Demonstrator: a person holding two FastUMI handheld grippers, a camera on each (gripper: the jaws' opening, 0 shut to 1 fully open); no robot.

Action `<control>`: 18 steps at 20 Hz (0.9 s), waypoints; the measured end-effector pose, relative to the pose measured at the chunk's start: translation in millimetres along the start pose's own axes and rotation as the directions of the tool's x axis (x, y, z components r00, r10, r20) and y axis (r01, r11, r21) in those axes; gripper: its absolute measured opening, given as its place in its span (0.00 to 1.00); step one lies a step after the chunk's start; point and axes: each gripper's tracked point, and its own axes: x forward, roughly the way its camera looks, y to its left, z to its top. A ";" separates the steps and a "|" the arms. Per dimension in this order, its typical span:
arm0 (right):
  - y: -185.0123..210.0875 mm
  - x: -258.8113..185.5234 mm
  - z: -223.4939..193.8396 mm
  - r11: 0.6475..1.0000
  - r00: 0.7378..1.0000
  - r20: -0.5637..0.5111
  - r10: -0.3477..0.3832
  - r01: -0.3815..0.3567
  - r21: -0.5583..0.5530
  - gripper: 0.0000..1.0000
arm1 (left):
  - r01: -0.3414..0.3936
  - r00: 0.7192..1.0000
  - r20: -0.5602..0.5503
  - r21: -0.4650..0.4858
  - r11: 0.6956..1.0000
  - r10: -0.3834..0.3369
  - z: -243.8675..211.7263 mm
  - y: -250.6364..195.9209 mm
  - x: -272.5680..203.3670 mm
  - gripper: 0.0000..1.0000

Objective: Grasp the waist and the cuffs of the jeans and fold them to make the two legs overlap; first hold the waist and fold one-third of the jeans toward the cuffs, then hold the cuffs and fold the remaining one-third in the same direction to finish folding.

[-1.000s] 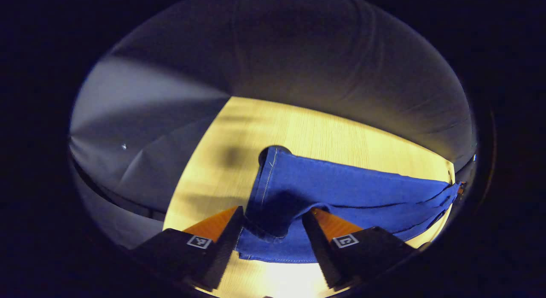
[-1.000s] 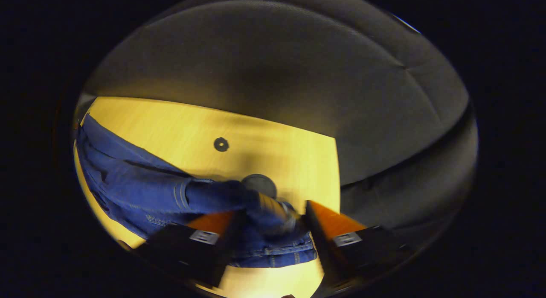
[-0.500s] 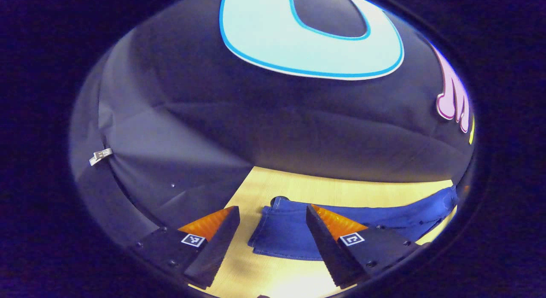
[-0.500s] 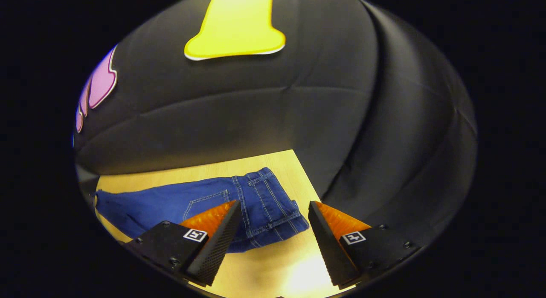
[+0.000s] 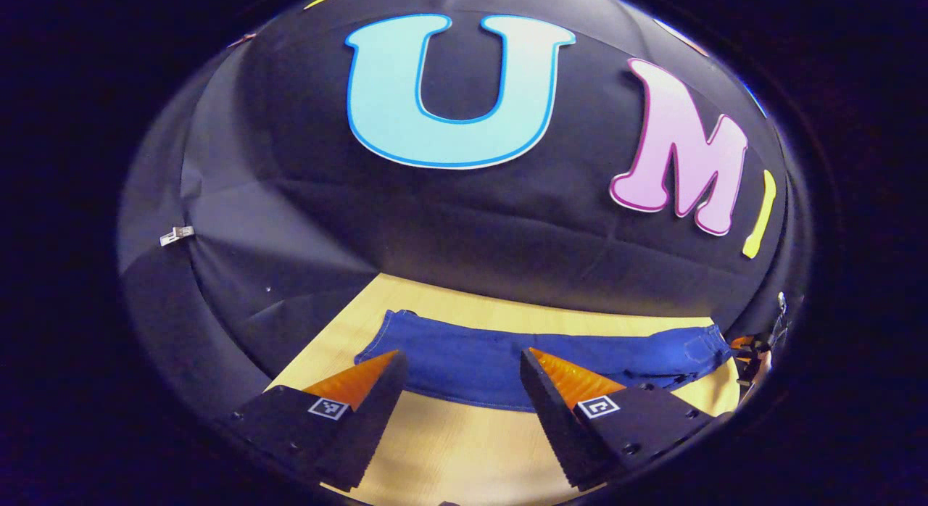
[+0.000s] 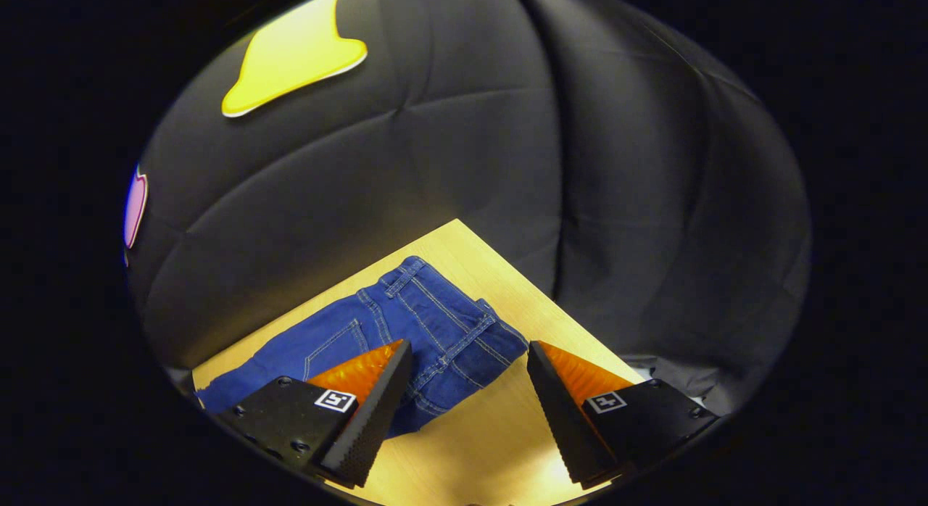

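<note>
The blue jeans [image 5: 507, 357] lie flat across the wooden table [image 5: 449, 448], one leg over the other, cuffs at the left end and waist at the right end. My left gripper [image 5: 462, 357] hovers open above the table's near side, back from the cuff half, nothing between its fingers. In the right gripper view the waist end of the jeans [image 6: 435, 317], with belt loops and a back pocket, lies close to the table's corner. My right gripper [image 6: 470, 345] is open above and in front of the waist, holding nothing. The right gripper [image 5: 754, 346] also peeks in at the far right edge.
Black cloth walls close in behind the table and at both ends. The table's left edge [image 5: 326, 332] runs close to the cuffs, and its right corner [image 6: 464, 227] lies just past the waist. Bare wood [image 6: 471, 448] stretches in front of the jeans.
Both grippers were low with denim between their fingers a second ago. They have let go and pulled up and back, and the jeans now lie flat.
</note>
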 end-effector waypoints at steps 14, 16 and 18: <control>15.3 41.9 -24.0 1.000 0.999 0.033 -0.014 0.014 -0.003 0.76 | 0.122 0.984 -0.134 0.049 0.991 -0.115 -56.9 -62.6 6.7 0.99; 15.8 44.7 -19.9 1.000 0.999 0.048 -0.011 0.010 0.028 0.43 | 0.124 0.982 -0.147 0.049 0.991 -0.115 -62.7 -62.6 7.8 0.99; 17.7 45.9 -20.1 1.000 0.998 0.055 0.001 -0.001 0.010 0.31 | 0.121 0.981 -0.158 0.031 0.992 -0.115 -71.5 -61.9 10.6 0.99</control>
